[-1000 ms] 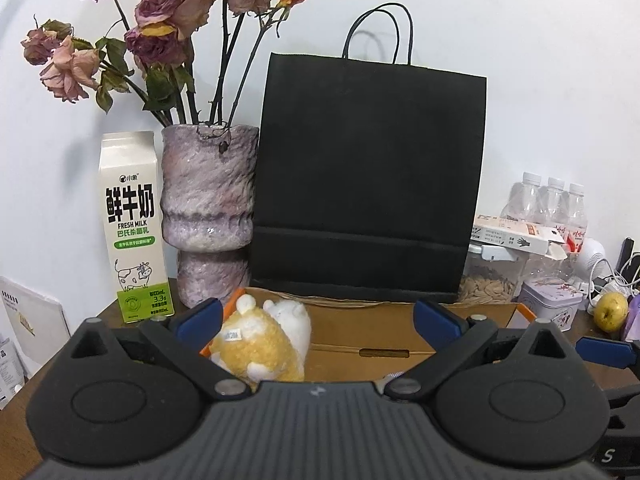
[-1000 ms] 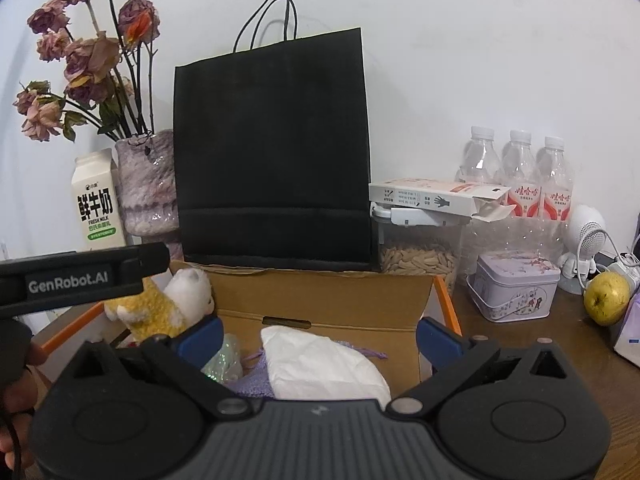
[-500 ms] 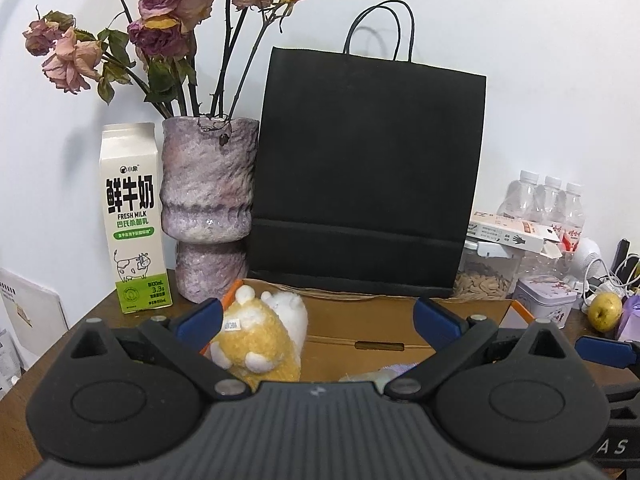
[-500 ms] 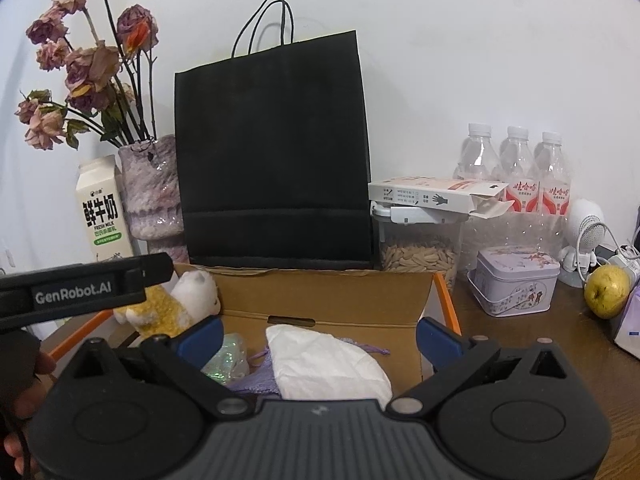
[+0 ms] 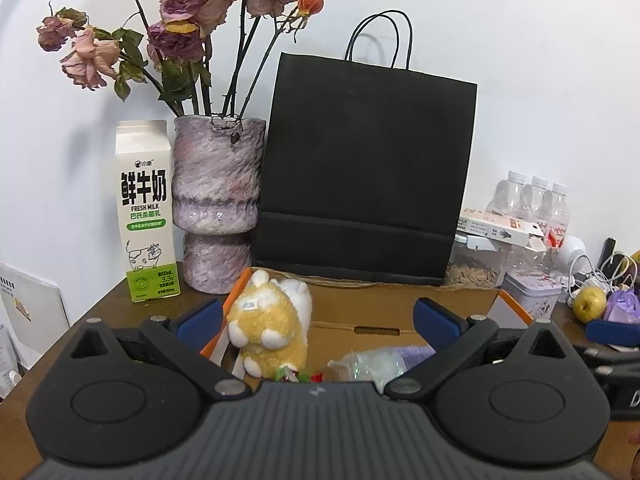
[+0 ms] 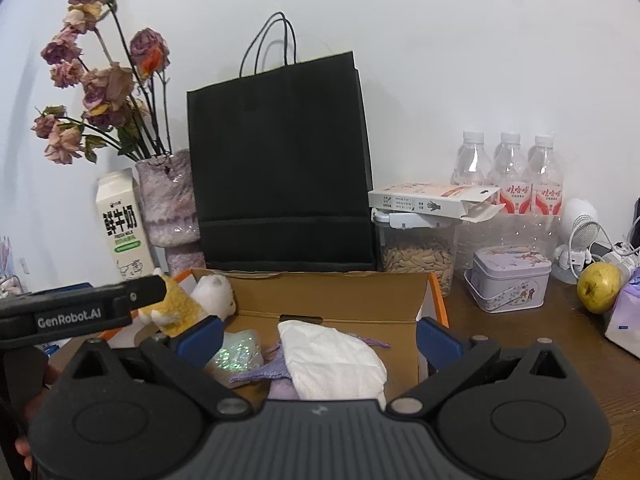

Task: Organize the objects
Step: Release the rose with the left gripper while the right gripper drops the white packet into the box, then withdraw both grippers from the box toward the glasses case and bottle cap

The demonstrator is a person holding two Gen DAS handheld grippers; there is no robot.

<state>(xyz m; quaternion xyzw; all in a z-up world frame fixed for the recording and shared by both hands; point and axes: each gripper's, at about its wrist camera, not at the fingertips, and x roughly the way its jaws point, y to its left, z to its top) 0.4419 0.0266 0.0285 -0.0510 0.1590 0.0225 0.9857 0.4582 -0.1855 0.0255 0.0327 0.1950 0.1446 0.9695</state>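
An open cardboard box (image 5: pixel 400 312) (image 6: pixel 328 292) with orange edges sits on the wooden table. A yellow and white plush toy (image 5: pixel 272 320) (image 6: pixel 180 308) leans in its left corner. A white cloth (image 6: pixel 332 360), a purple knit piece (image 6: pixel 264 372) and a glittery packet (image 6: pixel 236 356) (image 5: pixel 368 364) lie inside. My left gripper (image 5: pixel 316 320) is open and empty, held above the box's near left side. My right gripper (image 6: pixel 316 332) is open and empty above the white cloth. The left gripper's body (image 6: pixel 80 312) shows at the left of the right wrist view.
Behind the box stand a black paper bag (image 5: pixel 364 176) (image 6: pixel 280 176), a vase of dried roses (image 5: pixel 216 200) and a milk carton (image 5: pixel 146 208). To the right are a seed jar (image 6: pixel 416 248), water bottles (image 6: pixel 508 184), a tin (image 6: pixel 508 280) and a yellow pear (image 6: pixel 600 288).
Both grippers have risen and drawn back a little, so more of the box's inside shows. Both stay open.
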